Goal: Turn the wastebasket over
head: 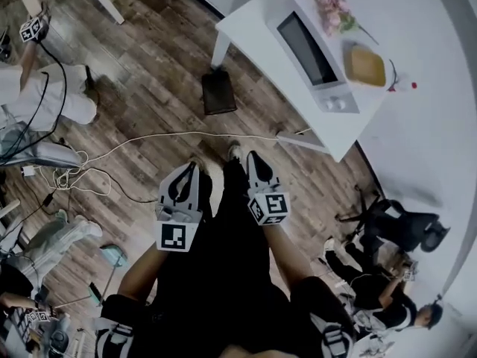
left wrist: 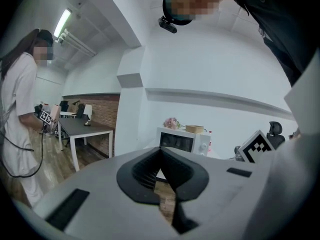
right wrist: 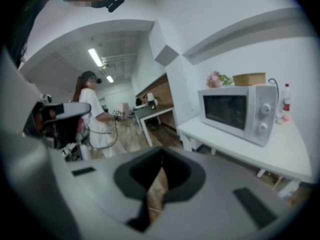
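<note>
Beside the table (head: 250, 30) — wastebasket (head: 218, 92), dark, indistinct

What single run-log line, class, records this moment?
left claw: shut, empty | right claw: shut, empty | wastebasket: on floor by white table, untouched

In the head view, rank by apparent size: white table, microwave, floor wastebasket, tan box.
1. white table
2. microwave
3. wastebasket and tan box: these look about alike. The box sits higher, likely nearer the camera, so I leave them unranked.
</note>
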The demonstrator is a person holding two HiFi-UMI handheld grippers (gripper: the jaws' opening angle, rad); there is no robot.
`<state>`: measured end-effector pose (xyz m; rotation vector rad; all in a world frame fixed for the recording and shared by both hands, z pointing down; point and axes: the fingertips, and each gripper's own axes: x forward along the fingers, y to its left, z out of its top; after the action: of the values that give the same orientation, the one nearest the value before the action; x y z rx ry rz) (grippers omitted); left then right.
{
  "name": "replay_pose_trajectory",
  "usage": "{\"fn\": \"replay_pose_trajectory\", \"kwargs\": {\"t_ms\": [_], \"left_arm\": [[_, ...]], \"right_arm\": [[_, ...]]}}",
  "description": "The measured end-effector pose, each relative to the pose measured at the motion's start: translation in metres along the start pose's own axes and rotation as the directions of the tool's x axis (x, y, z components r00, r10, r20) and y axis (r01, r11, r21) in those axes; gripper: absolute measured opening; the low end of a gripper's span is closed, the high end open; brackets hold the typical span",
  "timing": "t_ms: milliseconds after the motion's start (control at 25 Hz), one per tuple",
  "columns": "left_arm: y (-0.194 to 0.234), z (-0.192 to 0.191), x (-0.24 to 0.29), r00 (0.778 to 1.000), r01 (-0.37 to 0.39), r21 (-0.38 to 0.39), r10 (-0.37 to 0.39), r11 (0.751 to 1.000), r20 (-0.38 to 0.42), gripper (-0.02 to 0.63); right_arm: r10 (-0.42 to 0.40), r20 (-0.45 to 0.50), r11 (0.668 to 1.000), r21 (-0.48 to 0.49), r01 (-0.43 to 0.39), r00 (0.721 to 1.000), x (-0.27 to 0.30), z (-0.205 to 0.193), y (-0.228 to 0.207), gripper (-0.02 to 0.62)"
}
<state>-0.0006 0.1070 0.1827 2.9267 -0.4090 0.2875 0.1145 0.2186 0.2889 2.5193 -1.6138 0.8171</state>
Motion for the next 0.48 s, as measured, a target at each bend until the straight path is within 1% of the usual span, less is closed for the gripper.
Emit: {"fn": "replay_pose_trajectory", "kwargs": {"t_ms": [160,240,360,480], "left_arm": [[0.016,-0.013,0.016,0.998,-0.066,-0.014,0.065,0.998,-0.012,0.034],[0.023,-0.022,0.026,0.994,-0.103,-0.016,0.102,0.995,-0.035,0.034],[0.031,-0.032,0.041,0.986,-0.158,-0.021,0.156,0.987,-0.059,0.034],[0.044,-0.039,0.058,0.977,-0.212,-0.032,0.210,0.977,-0.048,0.034]], "right_arm": [[0.053,-0.059,0.998,-0.039,-0.056,0.997,0.047,-0.018,-0.015,0.032],[0.085,-0.101,0.995,-0.051,-0.090,0.991,0.070,-0.029,-0.022,0.032],[0.135,-0.168,0.988,-0.049,-0.146,0.976,0.103,-0.050,-0.033,0.034],[0.167,-0.222,0.980,-0.071,-0.186,0.961,0.131,-0.072,-0.042,0.034]]}}
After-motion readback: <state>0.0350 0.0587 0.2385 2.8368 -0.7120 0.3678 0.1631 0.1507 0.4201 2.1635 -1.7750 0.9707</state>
